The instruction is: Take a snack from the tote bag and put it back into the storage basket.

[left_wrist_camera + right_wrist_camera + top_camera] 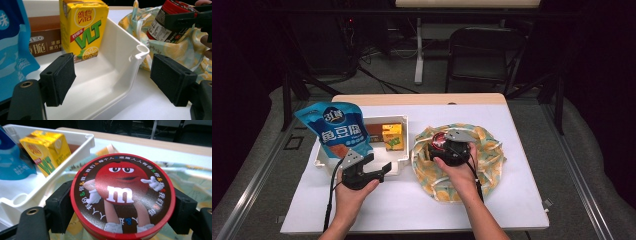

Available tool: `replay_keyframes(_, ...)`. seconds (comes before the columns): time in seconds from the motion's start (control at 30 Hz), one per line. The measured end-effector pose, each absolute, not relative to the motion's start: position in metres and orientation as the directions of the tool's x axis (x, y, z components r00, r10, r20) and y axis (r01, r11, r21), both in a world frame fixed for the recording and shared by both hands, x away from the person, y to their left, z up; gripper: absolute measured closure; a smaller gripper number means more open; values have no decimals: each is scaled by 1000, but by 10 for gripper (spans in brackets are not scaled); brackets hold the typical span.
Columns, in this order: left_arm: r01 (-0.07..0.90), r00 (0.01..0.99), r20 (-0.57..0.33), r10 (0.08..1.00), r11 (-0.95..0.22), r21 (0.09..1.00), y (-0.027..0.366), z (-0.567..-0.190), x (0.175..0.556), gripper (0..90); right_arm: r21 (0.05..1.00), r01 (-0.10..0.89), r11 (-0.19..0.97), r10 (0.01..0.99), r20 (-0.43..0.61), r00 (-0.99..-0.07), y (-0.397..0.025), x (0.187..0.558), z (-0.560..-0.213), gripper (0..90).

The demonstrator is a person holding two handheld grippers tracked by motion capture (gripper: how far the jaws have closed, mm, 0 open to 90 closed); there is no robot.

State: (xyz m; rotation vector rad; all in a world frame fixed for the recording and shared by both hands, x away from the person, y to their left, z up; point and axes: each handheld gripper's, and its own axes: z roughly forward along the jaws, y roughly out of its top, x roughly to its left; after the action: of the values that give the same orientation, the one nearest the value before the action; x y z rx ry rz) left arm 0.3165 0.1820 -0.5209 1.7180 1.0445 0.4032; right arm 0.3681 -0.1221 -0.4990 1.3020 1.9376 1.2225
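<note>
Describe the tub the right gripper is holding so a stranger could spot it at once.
Start at the white tray on the table's left; right of it lies a yellow patterned cloth. Over it, the right gripper clamps a round tub, the only one with a red-rimmed cartoon lid.

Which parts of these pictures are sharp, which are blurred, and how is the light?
High view: table bright, room behind dark, picture rather soft. Left gripper view: yellow carton sharp, its own pads soft. Right gripper view: candy tin sharp in the right tool, background blurred.
</note>
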Motion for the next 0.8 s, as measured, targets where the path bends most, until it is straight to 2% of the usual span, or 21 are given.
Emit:
replay_keyframes(0.57,371,647,-186,740,-92,924,158,-515,310,141,892,429,142,895,69,-440,-118,355,-473,210)
replay_keyframes(0.8,376,660,-181,729,-111,920,151,-515,308,153,899,416,139,889,72,-453,-113,346,-467,210)
